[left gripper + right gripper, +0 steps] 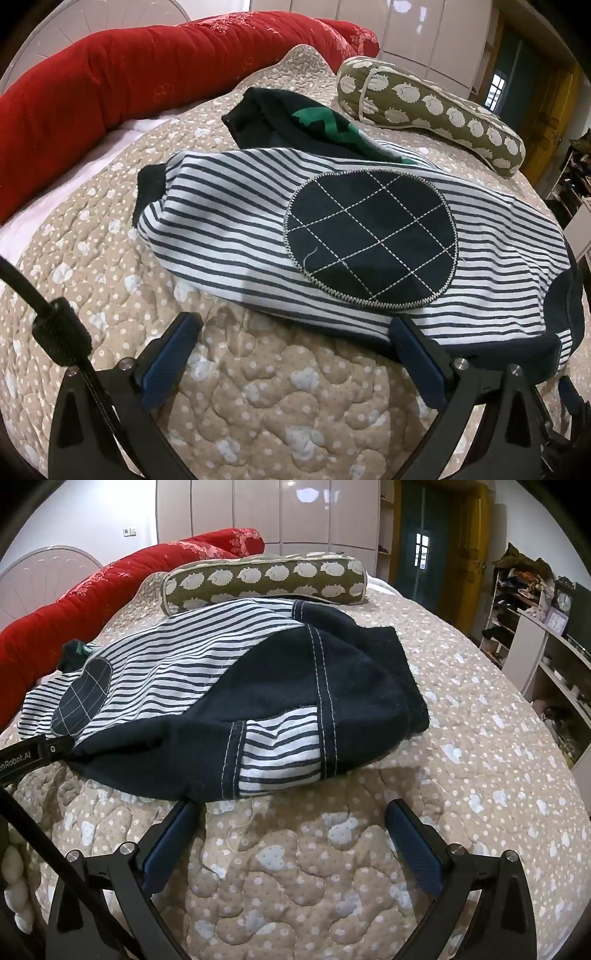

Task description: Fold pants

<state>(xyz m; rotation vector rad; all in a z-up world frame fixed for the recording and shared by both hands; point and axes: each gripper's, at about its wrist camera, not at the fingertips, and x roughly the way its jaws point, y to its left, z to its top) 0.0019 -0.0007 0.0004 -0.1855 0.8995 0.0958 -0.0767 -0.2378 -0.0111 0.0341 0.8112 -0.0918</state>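
Pants [229,236] lie flat on the bed [277,398], long axis running crosswise to both tongs. Round patch [371,243] marks the knee. Cuff end points toward the red bolster [110,85]; the navy waist end lies away from it.

Left tongs [295,336]: spread wide, nothing between them, just short of the near leg edge, one finger tip at the hem.

Right tongs [291,818]: spread wide, empty, just short of the waist edge.

Judgement: each tongs is nearer its own end; a two-point pinch along the near edge looks like the next move.
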